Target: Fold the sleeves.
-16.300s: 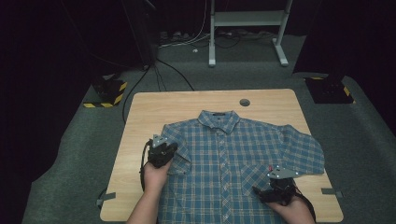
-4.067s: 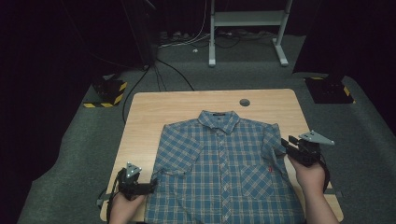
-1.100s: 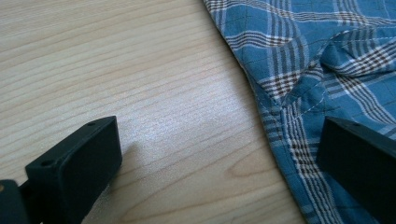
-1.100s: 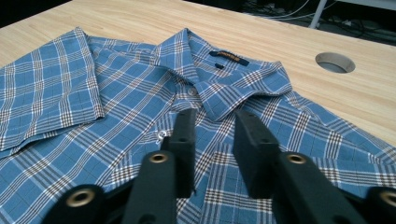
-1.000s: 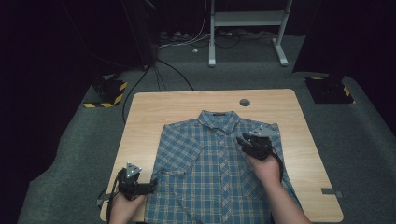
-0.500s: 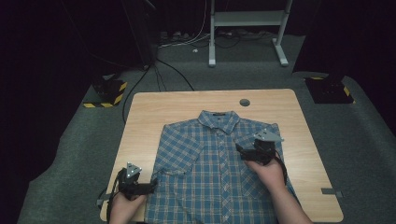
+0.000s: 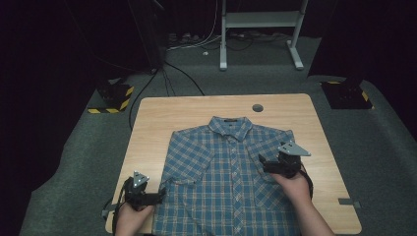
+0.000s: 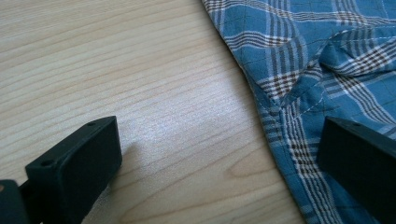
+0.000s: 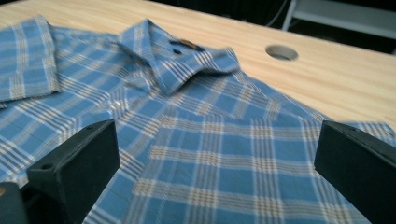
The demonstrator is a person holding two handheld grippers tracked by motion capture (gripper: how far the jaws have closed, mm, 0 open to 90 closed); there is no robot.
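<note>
Plaid shirt spread face up, centre to lower middle of the high view, on the wooden table, both sleeves folded in. Right gripper right of centre over the folded sleeve, jaws just opened wide, nothing between them. Left gripper at lower left, jaws apart astride the shirt's edge, not pinching. Probably between folds; next likely needs both grippers to close on the hem and carry it toward the collar.
</note>
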